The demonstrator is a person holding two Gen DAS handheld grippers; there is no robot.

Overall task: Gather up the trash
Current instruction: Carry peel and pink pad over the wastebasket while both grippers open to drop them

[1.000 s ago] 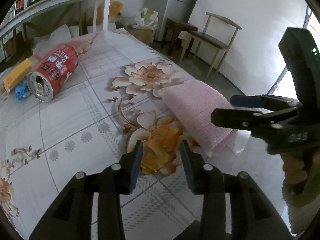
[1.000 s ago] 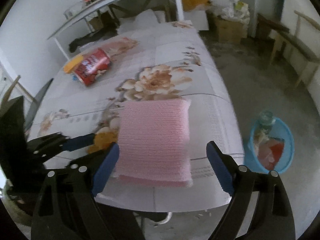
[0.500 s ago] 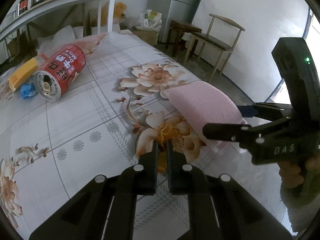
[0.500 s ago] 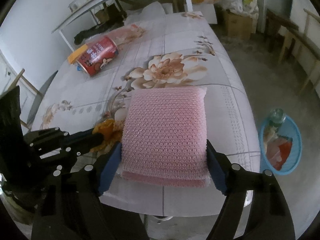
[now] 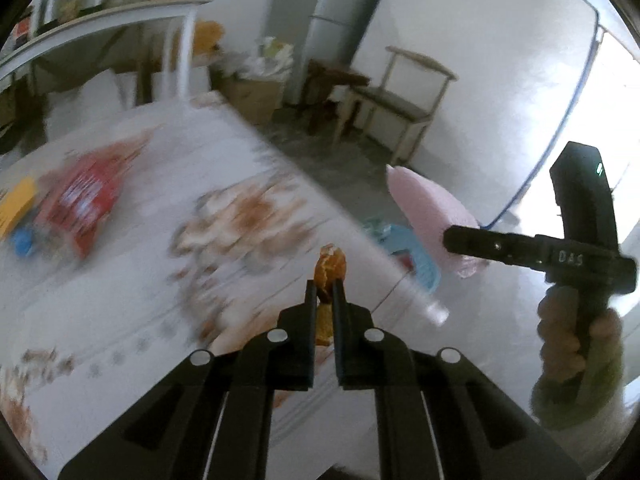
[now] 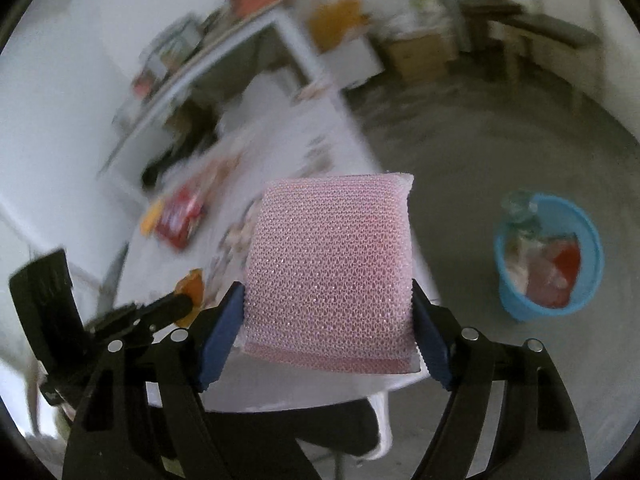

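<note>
My left gripper [image 5: 324, 294] is shut on an orange peel [image 5: 330, 270] and holds it above the table's front corner. My right gripper [image 6: 328, 312] is shut on a pink mesh sponge pack [image 6: 332, 264], lifted off the table; it also shows in the left wrist view [image 5: 432, 216]. The left gripper with the peel [image 6: 191, 286] shows at lower left of the right wrist view. A blue trash bin [image 6: 548, 256] with rubbish inside stands on the floor to the right of the table.
The flowered table [image 5: 140, 240] holds a red can [image 5: 88, 204], a yellow item [image 5: 16, 204] and a small blue scrap [image 5: 22, 240] at the far left. A wooden chair [image 5: 400, 96], a cardboard box [image 5: 256, 96] and white shelving [image 5: 120, 20] stand beyond.
Both grippers have risen off the table with their loads: the left lifted the orange peel, the right lifted the pink sponge pack. The views are blurred with motion.
</note>
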